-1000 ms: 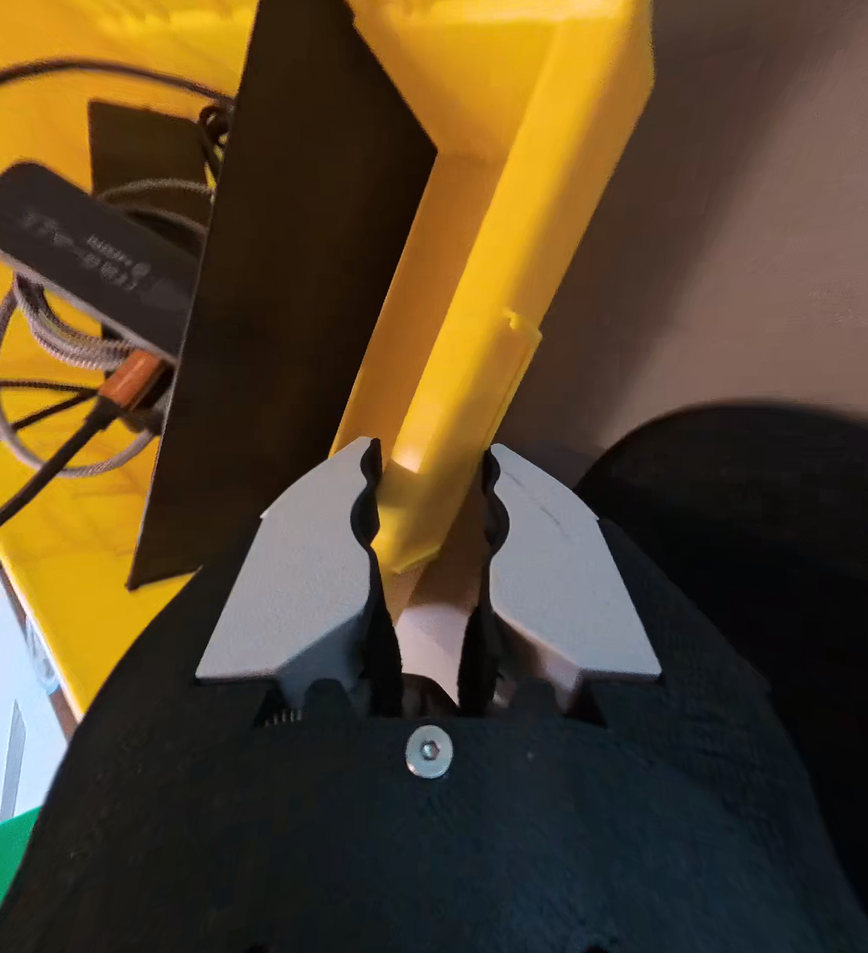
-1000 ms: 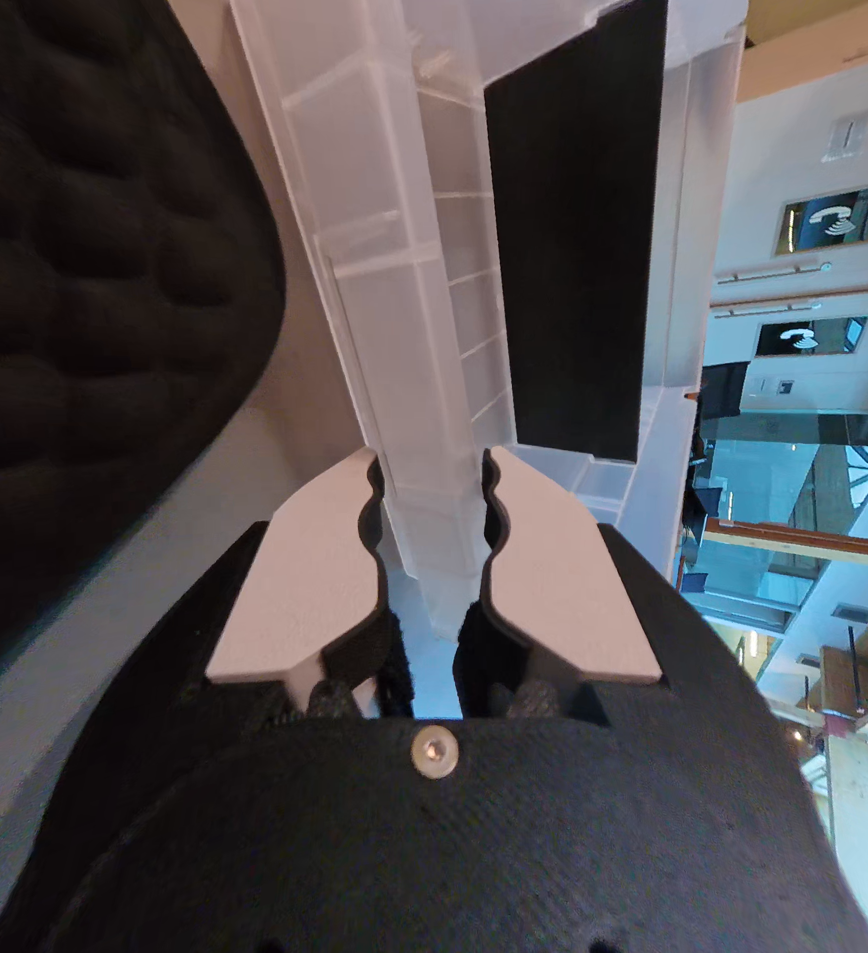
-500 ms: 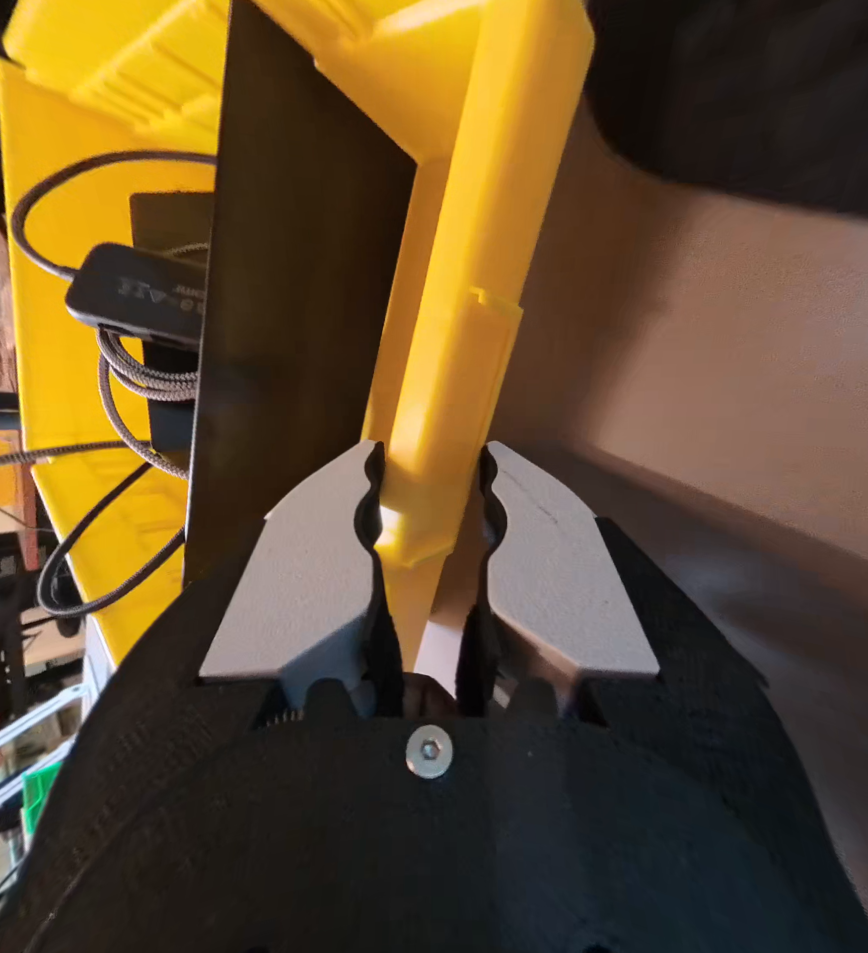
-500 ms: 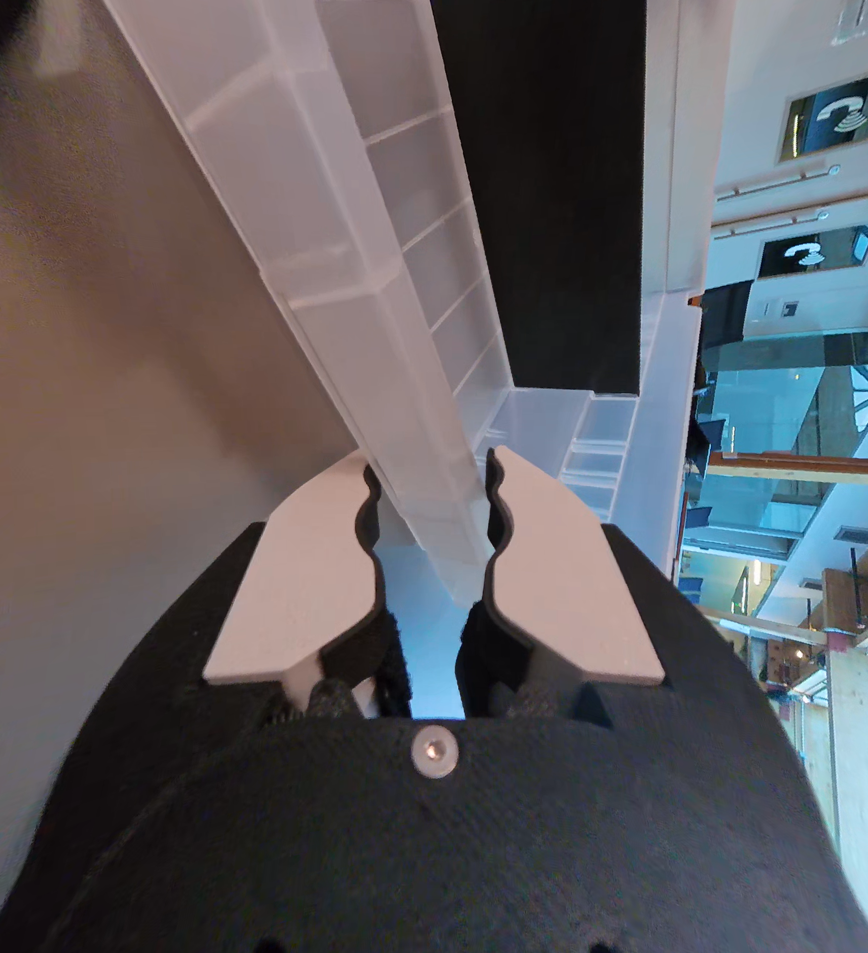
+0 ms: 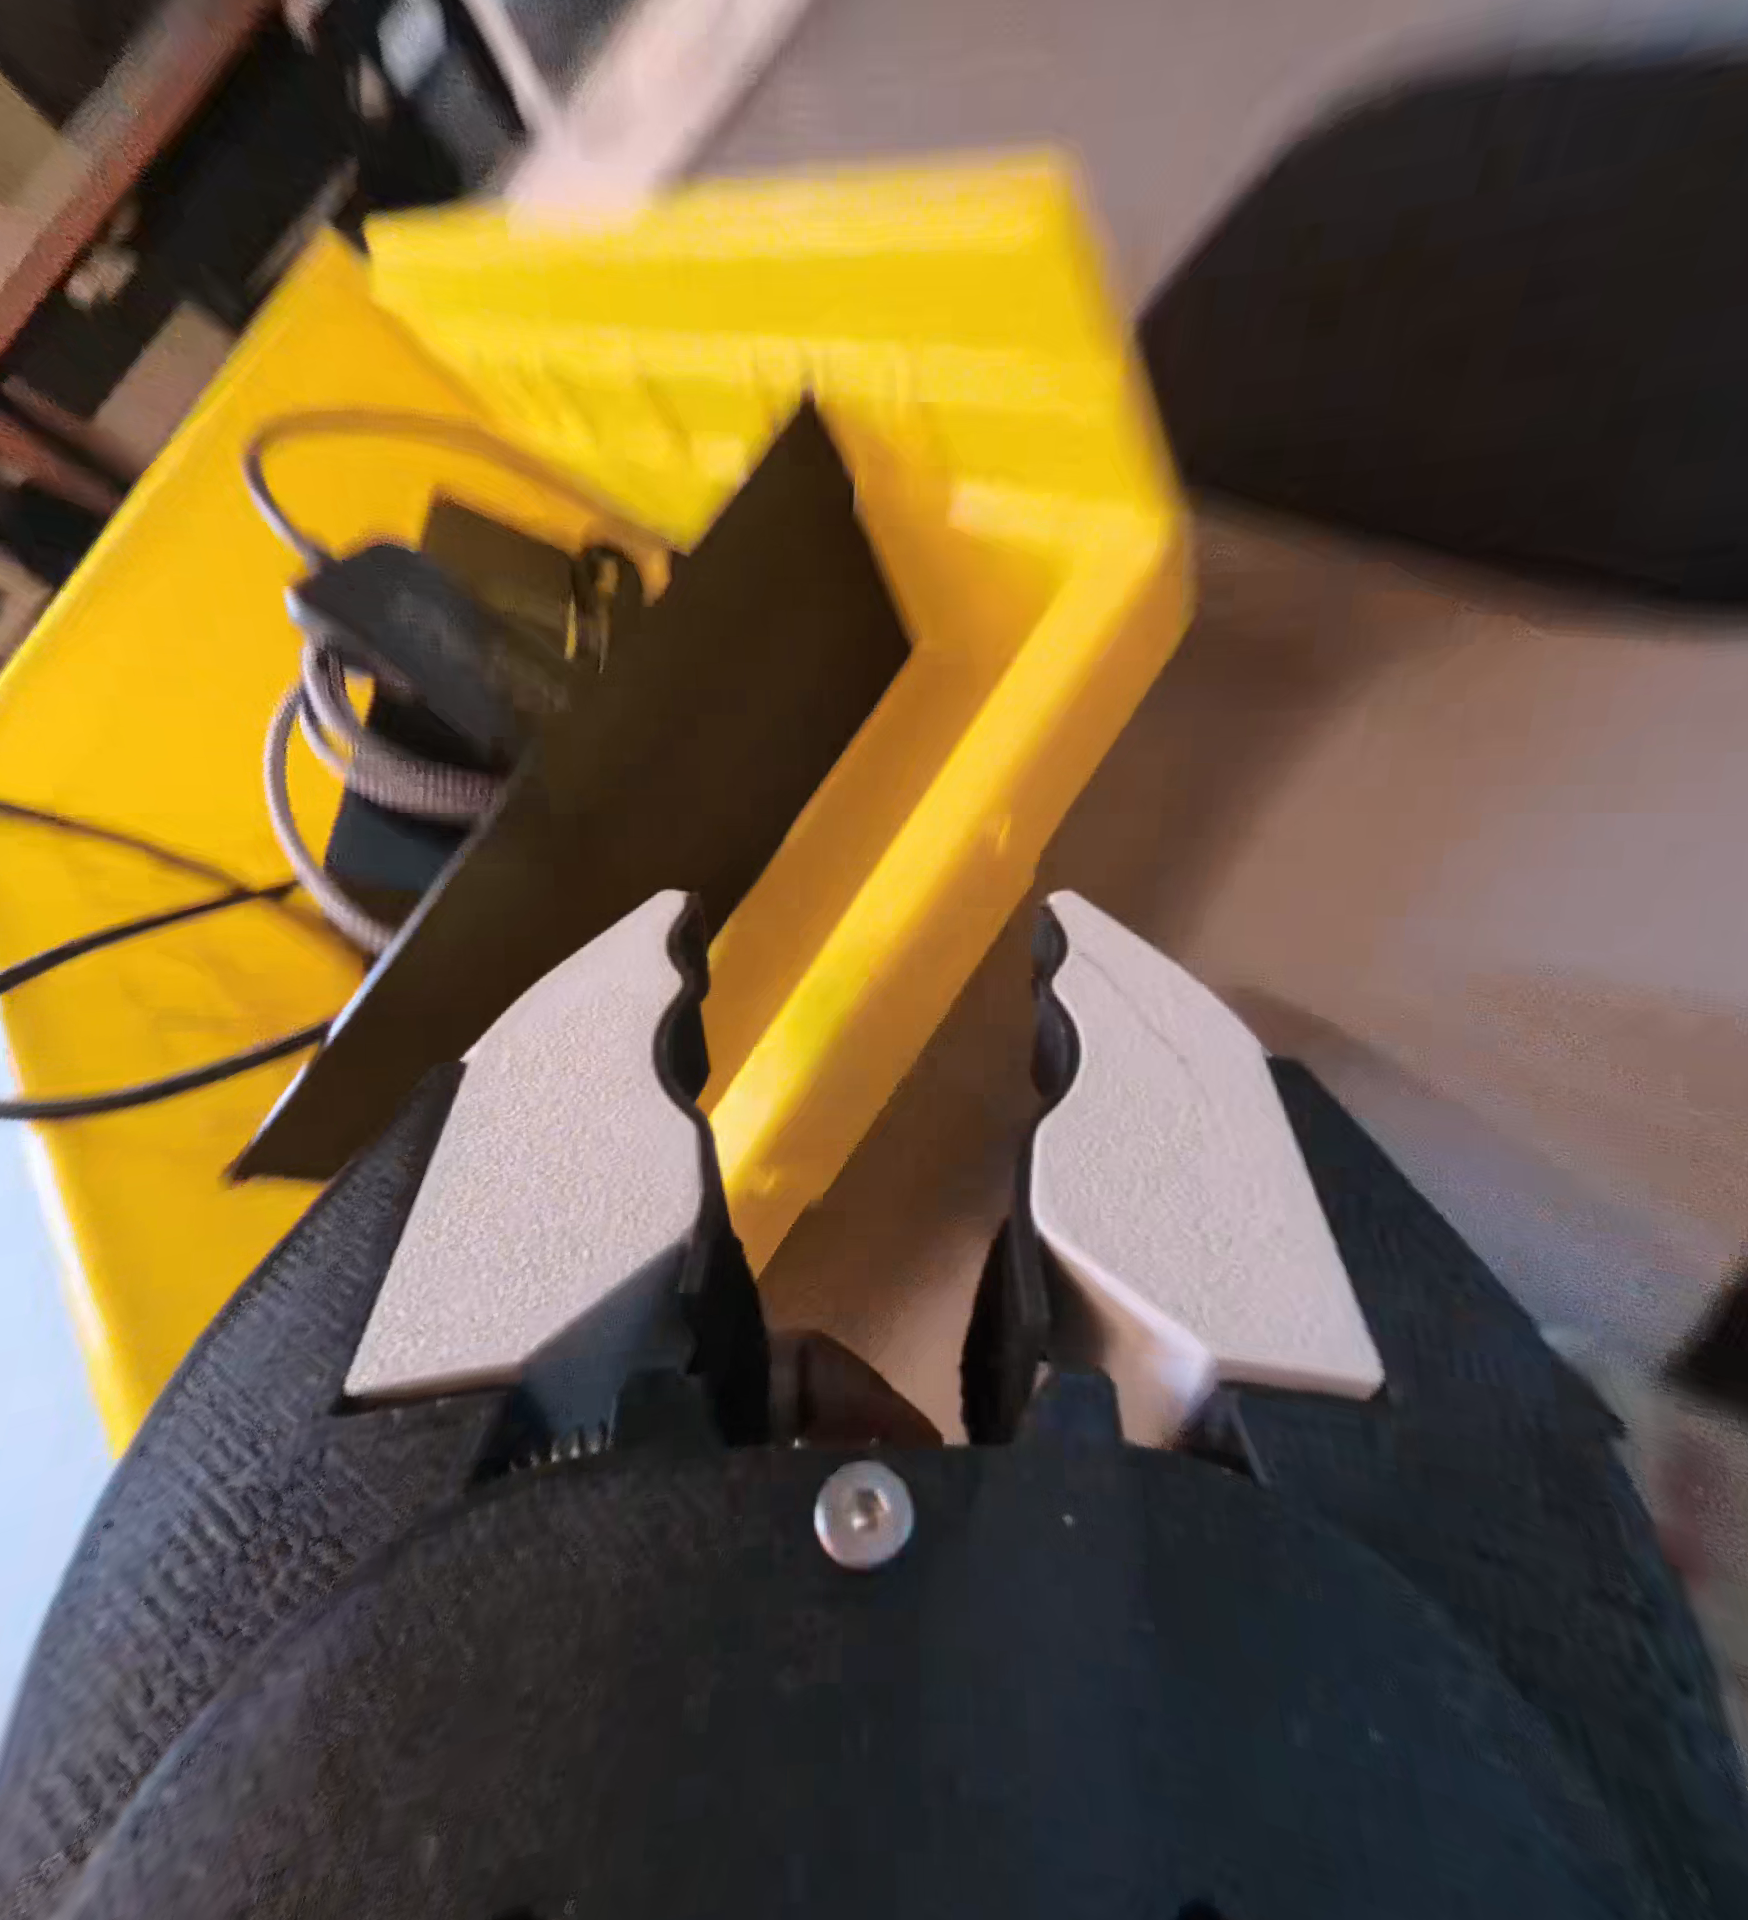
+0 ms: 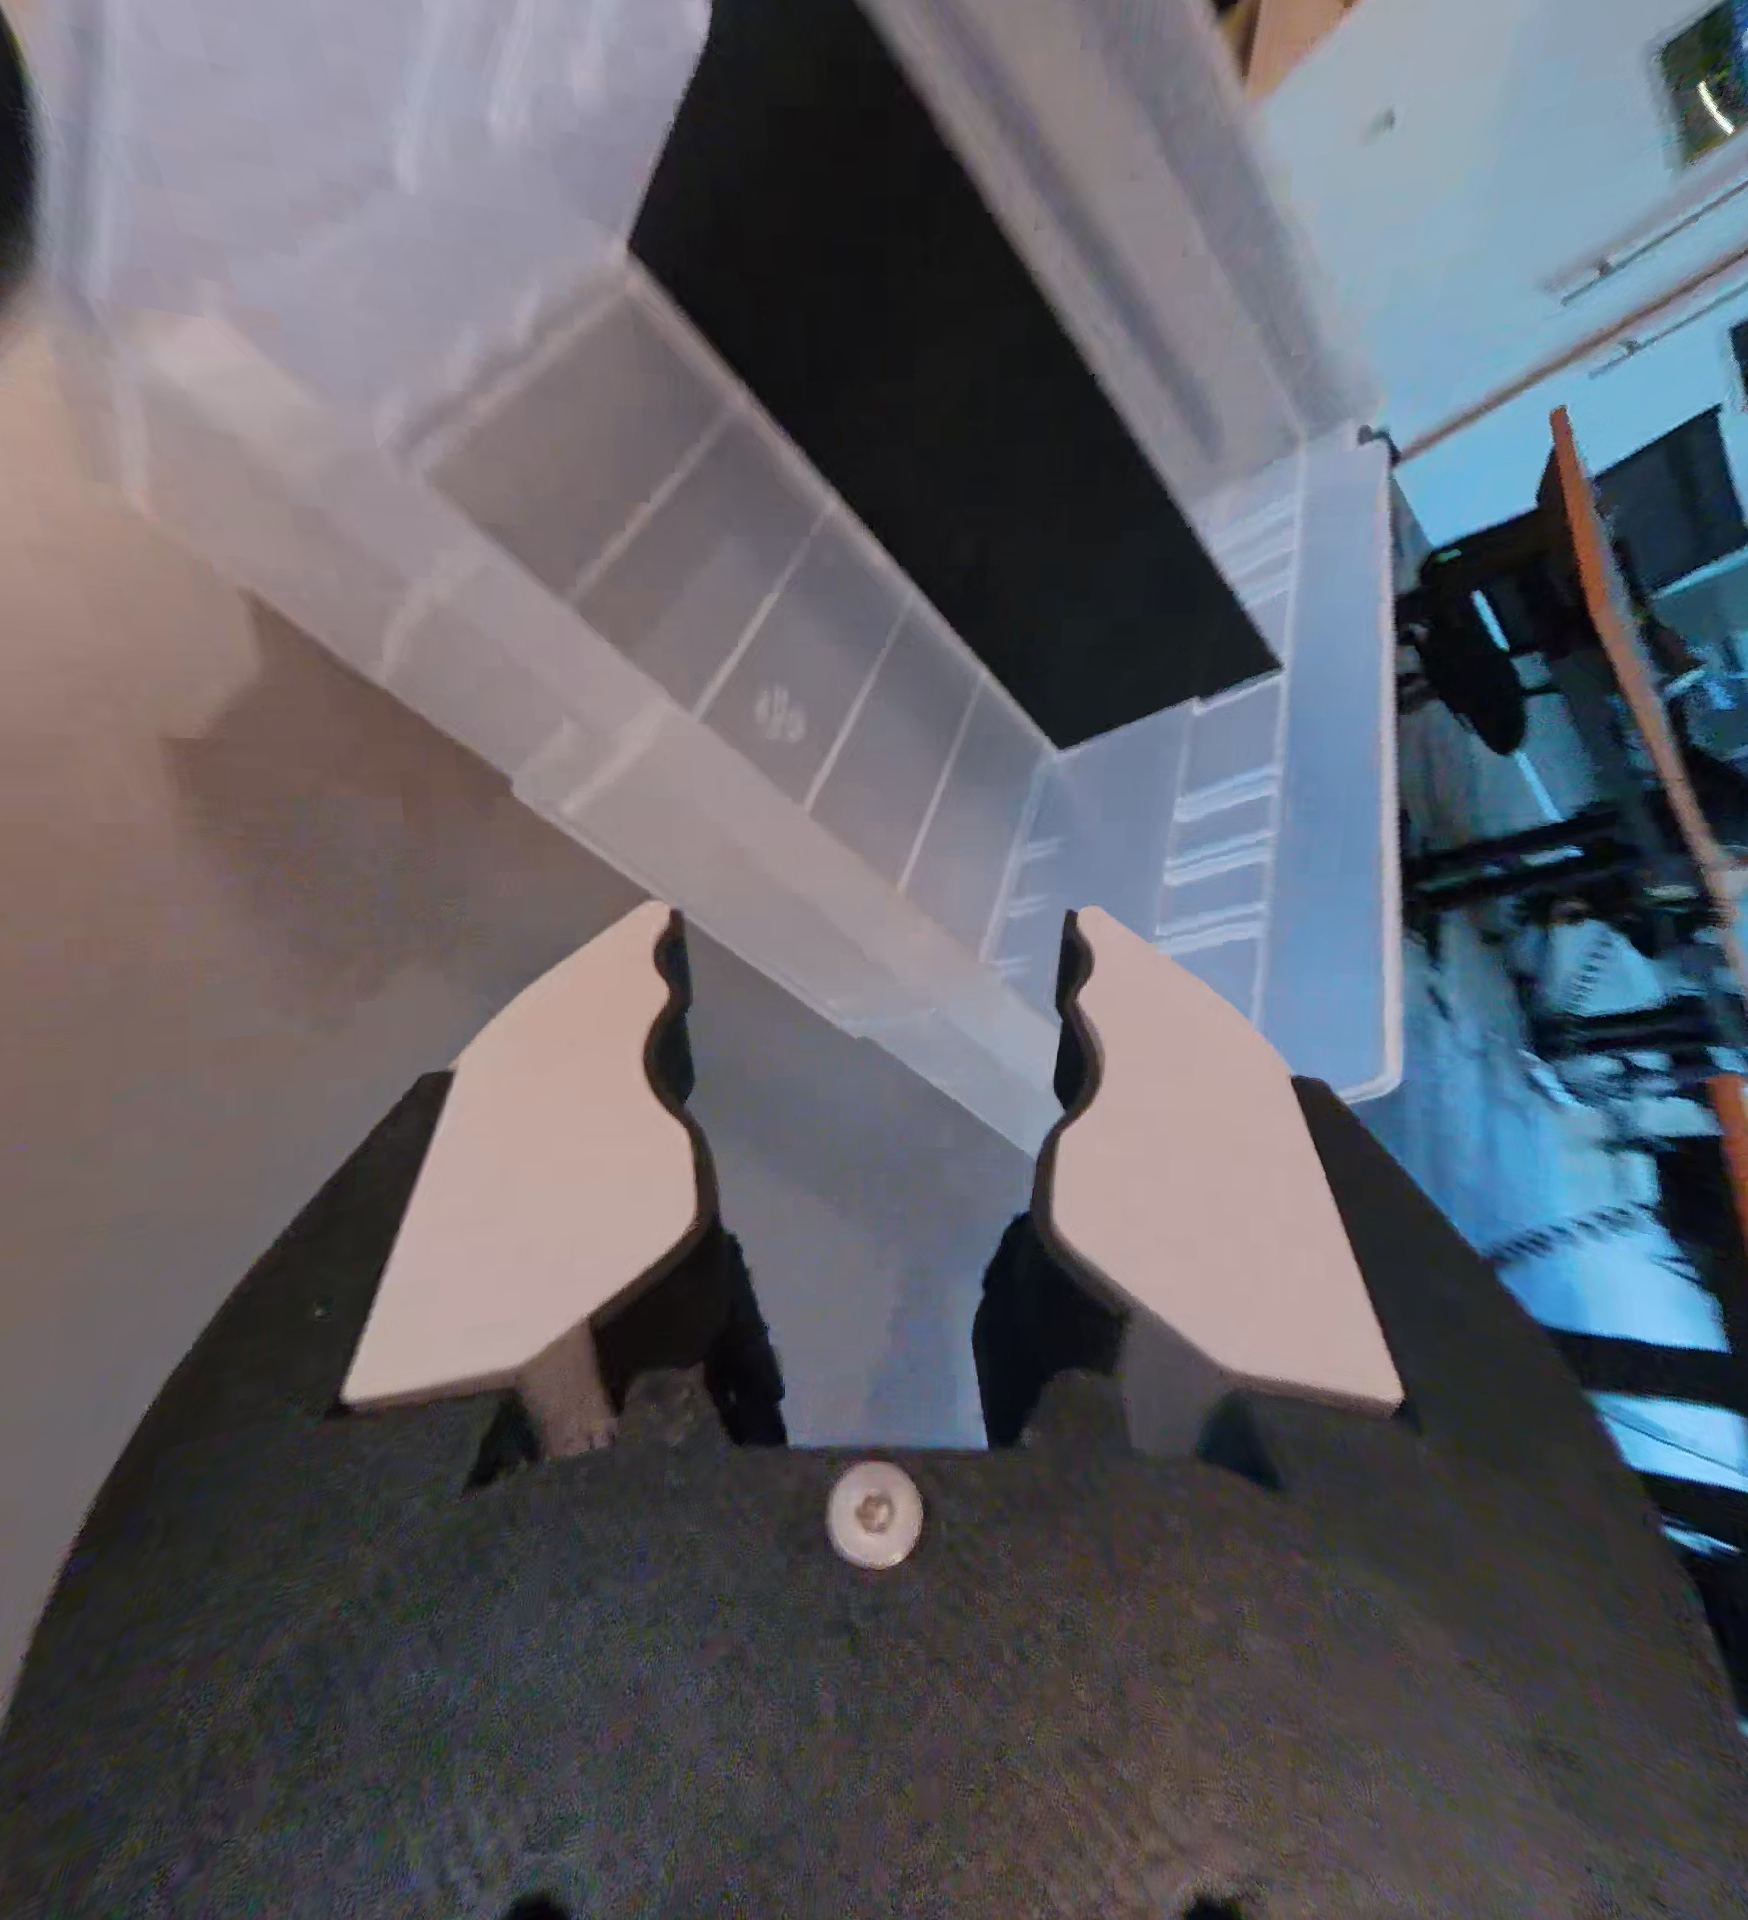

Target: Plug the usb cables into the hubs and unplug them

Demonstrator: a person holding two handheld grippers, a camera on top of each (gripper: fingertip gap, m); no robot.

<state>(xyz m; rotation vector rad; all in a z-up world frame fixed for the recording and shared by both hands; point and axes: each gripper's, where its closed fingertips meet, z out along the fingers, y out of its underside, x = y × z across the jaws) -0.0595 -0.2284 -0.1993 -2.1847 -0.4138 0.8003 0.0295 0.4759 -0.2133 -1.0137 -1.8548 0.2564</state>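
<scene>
In the left wrist view a yellow bin holds a black divider panel, a dark USB hub, a braided grey cable and a thin black cable. My left gripper is open, its jaws apart astride the bin's near rim. In the right wrist view a clear plastic bin holds a black panel. My right gripper is open, its jaws apart around the clear bin's wall. Both views are blurred.
A tan table surface lies to the right of the yellow bin, with a dark padded shape behind it. To the right of the clear bin are desks and dark furniture in an office space. Some 70 cm of space lies between my two pairs of fingers.
Both grippers were shut on their bins' rims and have opened. Both views have swung, and each bin now sits tilted across the frame.
</scene>
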